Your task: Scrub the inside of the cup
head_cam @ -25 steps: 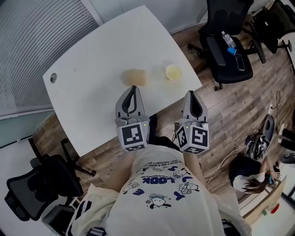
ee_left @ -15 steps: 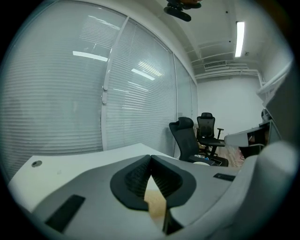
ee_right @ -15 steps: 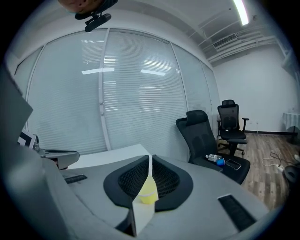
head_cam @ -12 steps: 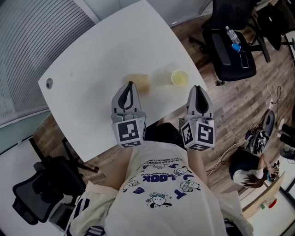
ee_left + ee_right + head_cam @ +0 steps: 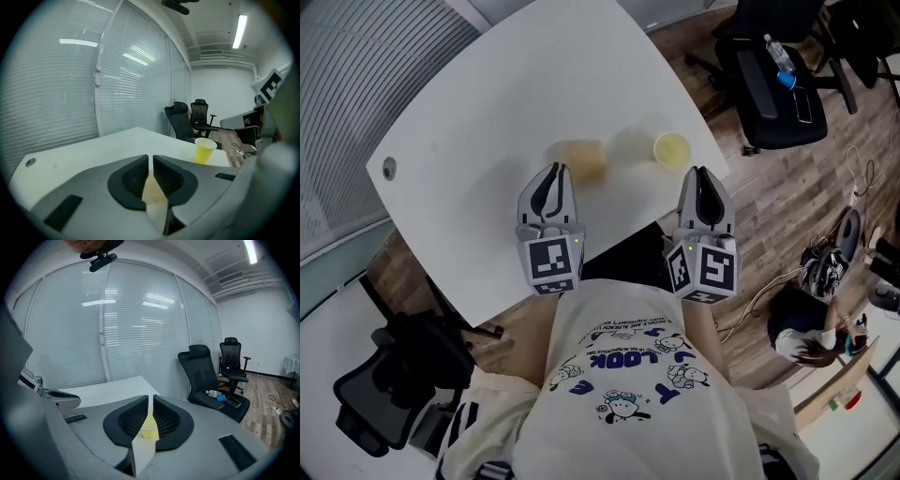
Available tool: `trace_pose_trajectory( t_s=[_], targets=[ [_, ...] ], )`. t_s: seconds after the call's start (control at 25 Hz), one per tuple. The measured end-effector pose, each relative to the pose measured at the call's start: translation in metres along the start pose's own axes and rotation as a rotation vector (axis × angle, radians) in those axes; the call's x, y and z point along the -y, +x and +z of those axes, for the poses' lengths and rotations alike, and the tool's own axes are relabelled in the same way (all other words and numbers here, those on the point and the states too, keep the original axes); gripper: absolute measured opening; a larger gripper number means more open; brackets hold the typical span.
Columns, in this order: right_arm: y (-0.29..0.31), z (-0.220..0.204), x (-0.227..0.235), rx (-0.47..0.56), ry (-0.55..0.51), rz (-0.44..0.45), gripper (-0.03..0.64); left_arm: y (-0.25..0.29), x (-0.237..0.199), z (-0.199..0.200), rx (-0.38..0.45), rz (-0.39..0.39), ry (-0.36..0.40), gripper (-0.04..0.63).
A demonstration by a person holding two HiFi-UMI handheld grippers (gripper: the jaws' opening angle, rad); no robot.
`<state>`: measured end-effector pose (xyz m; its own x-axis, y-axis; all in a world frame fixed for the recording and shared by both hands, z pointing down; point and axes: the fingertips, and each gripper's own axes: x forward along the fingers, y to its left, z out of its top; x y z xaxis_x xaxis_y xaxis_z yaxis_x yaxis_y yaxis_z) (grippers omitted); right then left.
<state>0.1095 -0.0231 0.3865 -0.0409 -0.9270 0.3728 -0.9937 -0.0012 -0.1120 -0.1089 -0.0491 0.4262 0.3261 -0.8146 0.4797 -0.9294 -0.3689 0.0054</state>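
Note:
A yellow paper cup [image 5: 672,149] stands upright near the white table's [image 5: 469,141] right front edge. A tan sponge [image 5: 579,159] lies to its left. My left gripper [image 5: 551,170] hovers just in front of the sponge, which shows through its gap as a tan patch [image 5: 153,188]. My right gripper [image 5: 701,172] is short of the cup, which appears between its jaws [image 5: 149,428]. Both grippers' jaws have just been opening; each shows only a narrow slit, with nothing between the pads. The cup [image 5: 204,150] is also in the left gripper view, to the right.
A black office chair [image 5: 773,89] with a water bottle and a phone on its seat stands right of the table. Another black chair [image 5: 389,375] is at the lower left. A person [image 5: 806,349] sits on the wooden floor at the right. The table has a cable grommet [image 5: 388,169].
Both grippers have moved forward over the table's front edge, the left one closer to the sponge, the right one closer to the cup. A thin slit has appeared between each pair of jaws.

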Motion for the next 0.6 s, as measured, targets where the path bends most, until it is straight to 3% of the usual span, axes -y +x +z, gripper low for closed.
trace_pose_trajectory(
  t_s=[0.32,0.6],
  targets=[
    [-0.002,-0.017,0.017,-0.034,0.014,-0.015,0.021,0.004,0.003,-0.022,-0.08,-0.057,0.081,0.099],
    [0.003,-0.028,0.031,-0.078,0.018,-0.004,0.026,0.001,0.011,-0.028,-0.099,-0.203,0.249,0.16]
  ],
)
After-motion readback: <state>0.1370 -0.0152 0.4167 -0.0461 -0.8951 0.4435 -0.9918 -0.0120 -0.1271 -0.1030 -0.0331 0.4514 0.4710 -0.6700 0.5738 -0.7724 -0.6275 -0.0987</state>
